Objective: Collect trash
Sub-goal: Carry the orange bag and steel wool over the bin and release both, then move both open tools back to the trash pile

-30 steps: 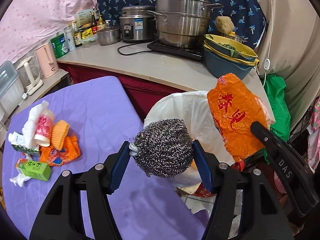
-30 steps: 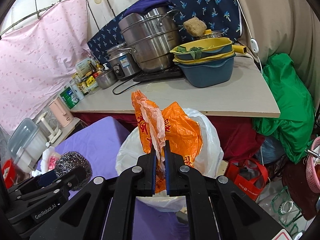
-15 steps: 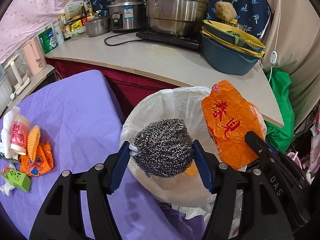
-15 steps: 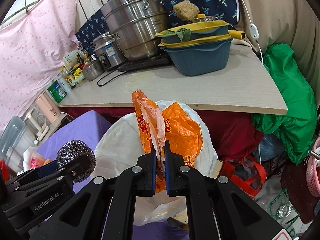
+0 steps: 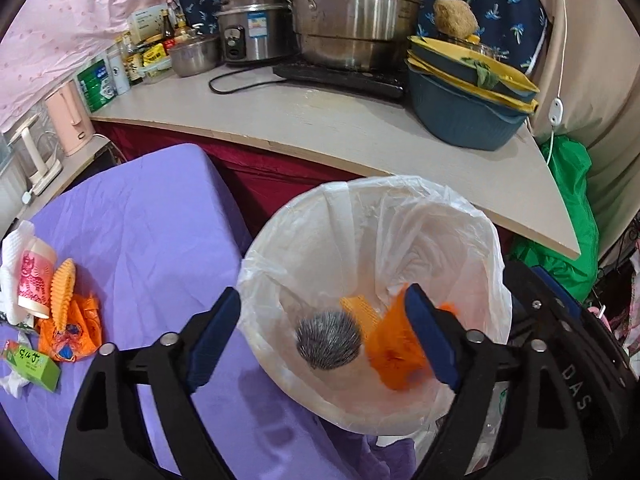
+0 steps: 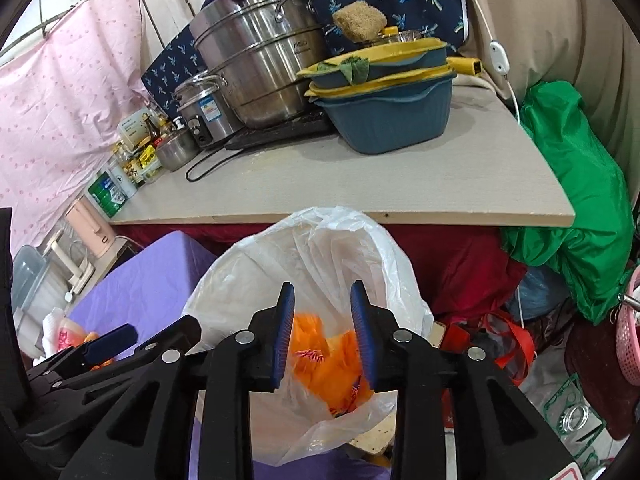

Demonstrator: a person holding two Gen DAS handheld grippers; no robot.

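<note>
We find the steel scourer [image 5: 329,339] lying loose inside the white bin liner [image 5: 472,240], low against its near wall, with the orange plastic bag [image 5: 394,354] crumpled just beside it, further toward the right gripper. Both look blurred, so we judge they may not have settled. The scourer is light, springy and rough, so it holds well when squeezed across its middle. The orange bag is thin, limp and slippery, best pinched at a bunched fold.

Relative to the liner, the left gripper [image 5: 322,340] hovers above the mouth with its jaws opening wide; the scourer shows between them in the picture but sits below, untouched by either pad. The right gripper [image 6: 323,336] hangs over the liner's near rim, its jaws opening from a narrow gap, and the orange bag lies beneath them inside the liner, free of the pads.

Left of the liner, on the purple worktop [image 5: 160,216], more trash waits well apart: a paper cup [image 5: 34,282], an orange scrub pad [image 5: 62,292], an orange wrapper [image 5: 70,334] and a small green carton [image 5: 32,364]. We judge those light and easy to crush, the cup best taken across its wall.
</note>
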